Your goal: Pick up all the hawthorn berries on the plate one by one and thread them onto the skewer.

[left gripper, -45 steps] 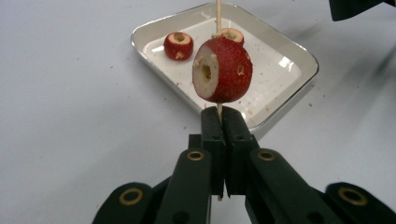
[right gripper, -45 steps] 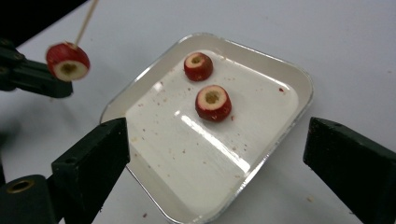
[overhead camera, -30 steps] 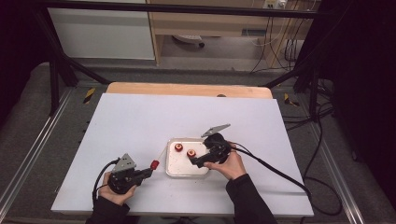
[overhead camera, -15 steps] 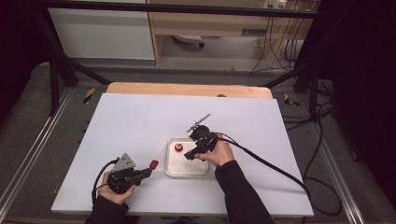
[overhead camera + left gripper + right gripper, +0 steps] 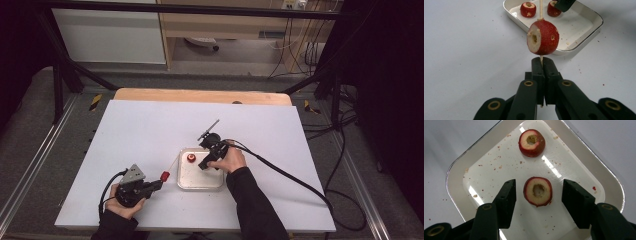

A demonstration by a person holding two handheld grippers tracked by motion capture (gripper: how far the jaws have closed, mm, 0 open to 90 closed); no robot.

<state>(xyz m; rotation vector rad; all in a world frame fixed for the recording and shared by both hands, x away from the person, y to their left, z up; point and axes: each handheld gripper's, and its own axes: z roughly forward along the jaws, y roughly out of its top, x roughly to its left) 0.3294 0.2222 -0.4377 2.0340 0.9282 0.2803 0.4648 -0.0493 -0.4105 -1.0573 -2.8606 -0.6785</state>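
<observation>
My left gripper (image 5: 159, 182) rests near the table's front left, shut on a thin wooden skewer (image 5: 541, 59). A red cored fruit (image 5: 543, 37) is threaded on that skewer just past the jaws, and the stick's far end points at the tray. My right gripper (image 5: 539, 195) hangs over the white tray (image 5: 456, 167), pointing down. Its jaws have just been closing and stand on either side of a cored red fruit (image 5: 538, 191) with a gap on both sides. A second cored fruit (image 5: 532, 142) lies farther along the tray.
The tray (image 5: 200, 184) sits at the middle front of the white table top (image 5: 150, 130), with crumbs scattered in it. The right gripper's cable (image 5: 295, 180) trails off to the right over the table. A wooden edge runs along the far side.
The right gripper has moved left from the tray's right side to above its inside and now covers one of the two fruits in the high view. The left gripper has stayed put.
</observation>
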